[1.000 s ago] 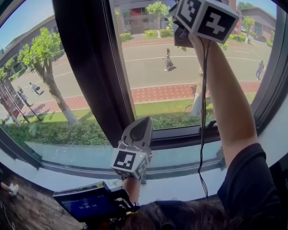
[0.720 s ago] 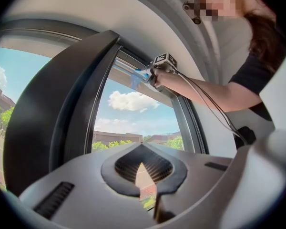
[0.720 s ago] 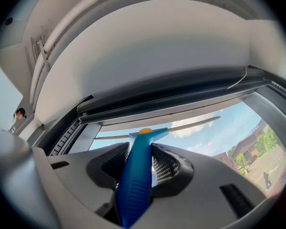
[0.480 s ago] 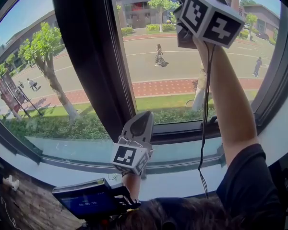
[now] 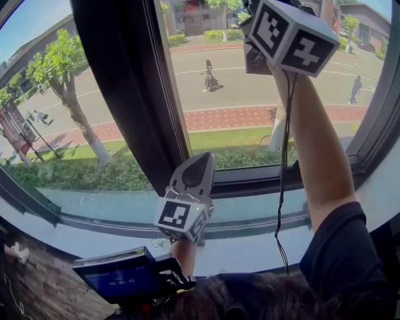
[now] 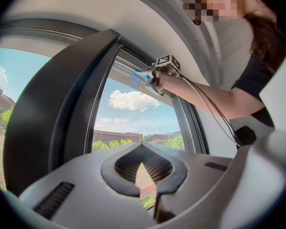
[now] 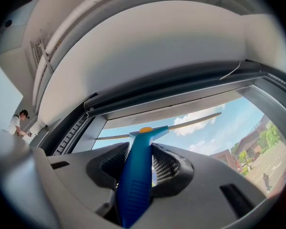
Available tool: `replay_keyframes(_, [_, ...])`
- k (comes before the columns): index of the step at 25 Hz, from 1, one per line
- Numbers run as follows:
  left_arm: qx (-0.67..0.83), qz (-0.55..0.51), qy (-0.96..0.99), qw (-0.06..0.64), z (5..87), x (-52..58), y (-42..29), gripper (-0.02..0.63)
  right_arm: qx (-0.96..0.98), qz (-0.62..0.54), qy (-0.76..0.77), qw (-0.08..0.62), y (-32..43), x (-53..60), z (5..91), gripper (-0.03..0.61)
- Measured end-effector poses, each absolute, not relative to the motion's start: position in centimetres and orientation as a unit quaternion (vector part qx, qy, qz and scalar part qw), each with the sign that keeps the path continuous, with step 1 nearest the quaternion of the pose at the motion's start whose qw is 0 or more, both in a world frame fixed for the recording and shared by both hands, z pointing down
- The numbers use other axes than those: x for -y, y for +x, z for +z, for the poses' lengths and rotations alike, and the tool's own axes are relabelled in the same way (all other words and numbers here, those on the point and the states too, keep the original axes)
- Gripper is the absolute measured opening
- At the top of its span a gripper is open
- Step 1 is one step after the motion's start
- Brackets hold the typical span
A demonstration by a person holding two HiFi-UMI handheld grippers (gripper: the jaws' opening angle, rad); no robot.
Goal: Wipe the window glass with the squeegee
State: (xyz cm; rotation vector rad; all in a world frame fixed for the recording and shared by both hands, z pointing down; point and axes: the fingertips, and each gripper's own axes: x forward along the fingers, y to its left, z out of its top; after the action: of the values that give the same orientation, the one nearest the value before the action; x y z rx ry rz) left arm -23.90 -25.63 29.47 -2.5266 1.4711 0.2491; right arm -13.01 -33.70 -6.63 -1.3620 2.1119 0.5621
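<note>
In the right gripper view my right gripper (image 7: 142, 157) is shut on the blue handle of the squeegee (image 7: 135, 180). Its thin blade (image 7: 158, 128) lies across the top of the window glass (image 7: 219, 137), just under the upper frame. The head view shows that gripper's marker cube (image 5: 290, 35) raised high at the right pane (image 5: 253, 105), with the squeegee out of sight there. My left gripper (image 5: 194, 171) hangs low near the sill, pointing up at the window. Its jaws are together with nothing between them (image 6: 143, 165). From there the squeegee (image 6: 141, 75) shows far up by the frame.
A wide dark mullion (image 5: 120, 79) splits the window into two panes. A grey sill (image 5: 253, 242) runs below. A device with a blue screen (image 5: 120, 280) sits under my left gripper. A cable (image 5: 281, 179) hangs down from my right gripper along the arm.
Both grippers stay almost where they were, the view shifting only slightly. Outside, a walker on the road has moved to the left.
</note>
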Motion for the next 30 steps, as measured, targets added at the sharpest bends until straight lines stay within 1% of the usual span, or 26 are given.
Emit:
replay_keyframes(14, [-0.496,0.080,-0.859,0.102,29.1,25.6,-23.4,0.002,-0.799,0.203,-0.503,0.260,-13.9,34.1,-3.3,0.144])
replay_keyframes(30, [-0.497,0.077,-0.858,0.102,29.1,25.7,-23.4,0.002,-0.807,0.186,-0.499,0.257,-14.2,34.7,0.5,0.144])
